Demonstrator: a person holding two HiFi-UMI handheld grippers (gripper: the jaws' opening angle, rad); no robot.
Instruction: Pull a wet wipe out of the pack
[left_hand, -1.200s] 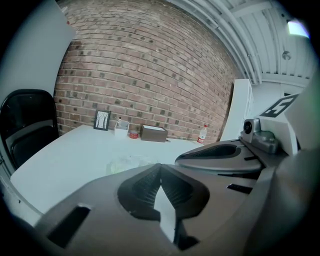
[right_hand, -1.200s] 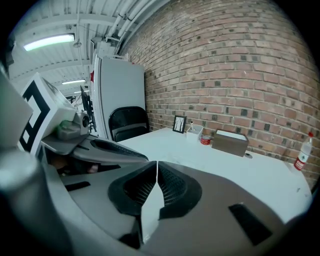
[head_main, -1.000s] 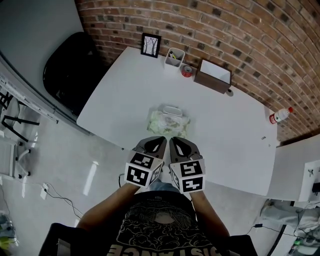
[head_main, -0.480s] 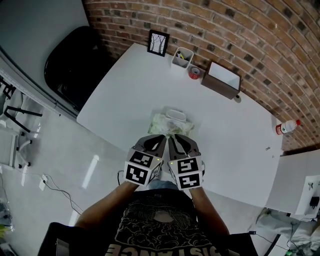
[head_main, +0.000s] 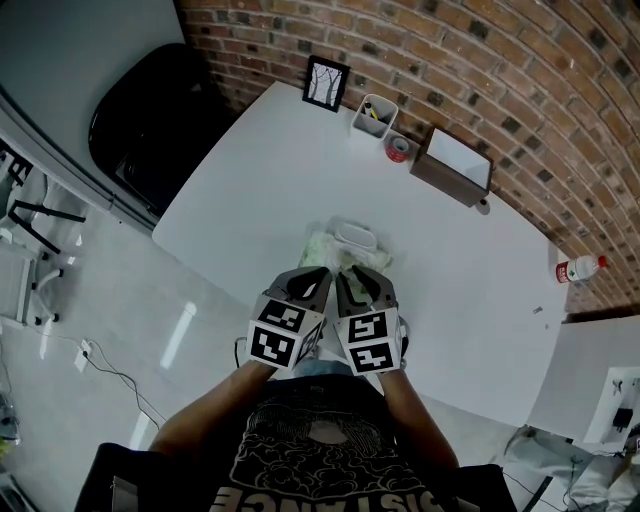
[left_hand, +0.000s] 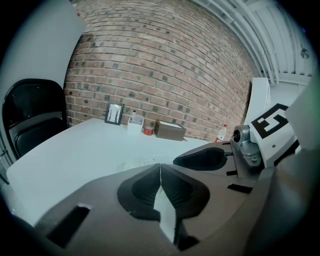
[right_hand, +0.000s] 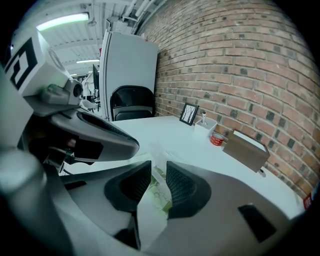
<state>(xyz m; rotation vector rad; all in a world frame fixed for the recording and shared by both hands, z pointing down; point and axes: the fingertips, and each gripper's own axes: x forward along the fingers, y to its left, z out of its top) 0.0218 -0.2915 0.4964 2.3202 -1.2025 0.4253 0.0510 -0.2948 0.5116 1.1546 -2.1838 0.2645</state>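
Observation:
A pale green wet wipe pack (head_main: 345, 250) with a white lid lies on the white table (head_main: 250, 190), near its front edge. Both grippers hover side by side just in front of the pack. My left gripper (head_main: 320, 276) is shut, its jaws (left_hand: 160, 167) meeting with nothing between them. My right gripper (head_main: 345, 276) is open by a narrow gap (right_hand: 159, 170). In the right gripper view the pack (right_hand: 161, 192) shows through that gap, below and beyond the pads. Neither gripper touches the pack.
At the back of the table, along the brick wall, stand a framed picture (head_main: 326, 83), a white pen holder (head_main: 374, 115), a red tape roll (head_main: 399, 148) and a brown box (head_main: 455, 165). A bottle (head_main: 578, 268) sits far right. A black chair (head_main: 140, 110) is at left.
Both grippers have edged slightly forward towards the pack, staying side by side. The head view has shifted a little. The pack has not moved.

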